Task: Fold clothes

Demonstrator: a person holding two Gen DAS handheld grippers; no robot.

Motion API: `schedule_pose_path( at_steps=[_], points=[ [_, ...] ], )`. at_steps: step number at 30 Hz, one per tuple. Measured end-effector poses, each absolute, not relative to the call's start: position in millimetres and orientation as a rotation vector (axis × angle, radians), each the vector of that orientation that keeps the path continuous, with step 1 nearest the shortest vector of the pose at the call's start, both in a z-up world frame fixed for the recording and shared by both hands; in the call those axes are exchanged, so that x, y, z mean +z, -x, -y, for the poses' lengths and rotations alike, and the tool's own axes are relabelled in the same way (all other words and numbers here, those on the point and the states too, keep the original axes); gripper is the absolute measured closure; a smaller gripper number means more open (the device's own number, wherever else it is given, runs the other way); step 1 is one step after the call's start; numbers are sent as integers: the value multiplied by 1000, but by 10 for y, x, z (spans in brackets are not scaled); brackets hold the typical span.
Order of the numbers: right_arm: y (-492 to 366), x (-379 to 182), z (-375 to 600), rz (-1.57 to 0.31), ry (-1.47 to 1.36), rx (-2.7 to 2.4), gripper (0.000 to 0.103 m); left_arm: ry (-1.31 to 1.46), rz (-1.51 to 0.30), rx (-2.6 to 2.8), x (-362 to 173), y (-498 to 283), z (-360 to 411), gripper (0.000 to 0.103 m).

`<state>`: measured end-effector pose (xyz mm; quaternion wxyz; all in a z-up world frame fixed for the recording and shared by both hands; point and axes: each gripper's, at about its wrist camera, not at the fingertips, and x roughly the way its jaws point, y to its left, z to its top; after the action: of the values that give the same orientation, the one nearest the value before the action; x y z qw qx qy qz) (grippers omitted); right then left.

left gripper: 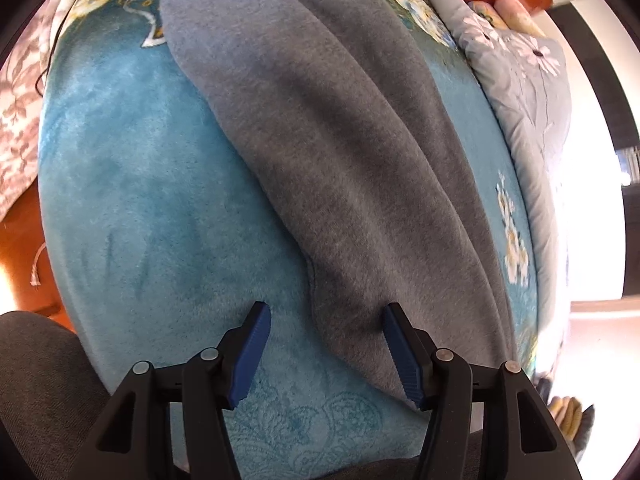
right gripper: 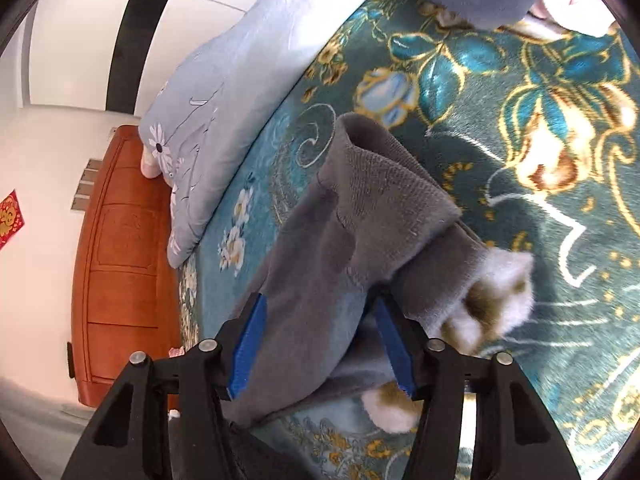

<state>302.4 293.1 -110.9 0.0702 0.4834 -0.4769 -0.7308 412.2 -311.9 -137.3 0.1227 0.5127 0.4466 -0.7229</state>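
The left gripper [left gripper: 326, 346] stood with its 2 blue pads well apart, pressing on nothing; the near tip of 1 grey garment [left gripper: 320, 128] lay between them, close to the right pad, and the left pad hung over bare blanket. The right gripper [right gripper: 320, 344] had its 2 pads partly open with grey cloth [right gripper: 320, 280] bunched between them; whether the pads pinched it could not be told.

In the left wrist view the grey garment lay as 1 long band on the teal floral blanket [left gripper: 140, 200], its long axis running from the jaws away and up to the left, narrowing to a rounded end at the gripper. In the right wrist view a ribbed cuff [right gripper: 384, 176] pointed away from the jaws, and 2 pale fleecy patches showed at the cloth's right edge. 1 grey flowered quilt [right gripper: 240, 80] lay along the blanket's edge, with 1 wooden headboard [right gripper: 120, 264] beyond.
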Motion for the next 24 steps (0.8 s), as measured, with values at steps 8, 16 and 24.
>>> schedule_pose_path(
  at_steps=[8, 16, 24],
  points=[
    [-2904, -1347, -2869, 1572, -1558, -2096, 87, -1463, -1374, -2148, -1390, -4097, 3084, 46],
    [-2946, -1113, -2899, 1538, -1462, -2120, 100, -1372, -1335, -2266, -1092, -4168, 3061, 89],
    [-3224, -1175, -2961, 1461, -1503, -2135, 101, -1465, -1356, -2158, -1397, -4206, 3085, 88]
  ],
)
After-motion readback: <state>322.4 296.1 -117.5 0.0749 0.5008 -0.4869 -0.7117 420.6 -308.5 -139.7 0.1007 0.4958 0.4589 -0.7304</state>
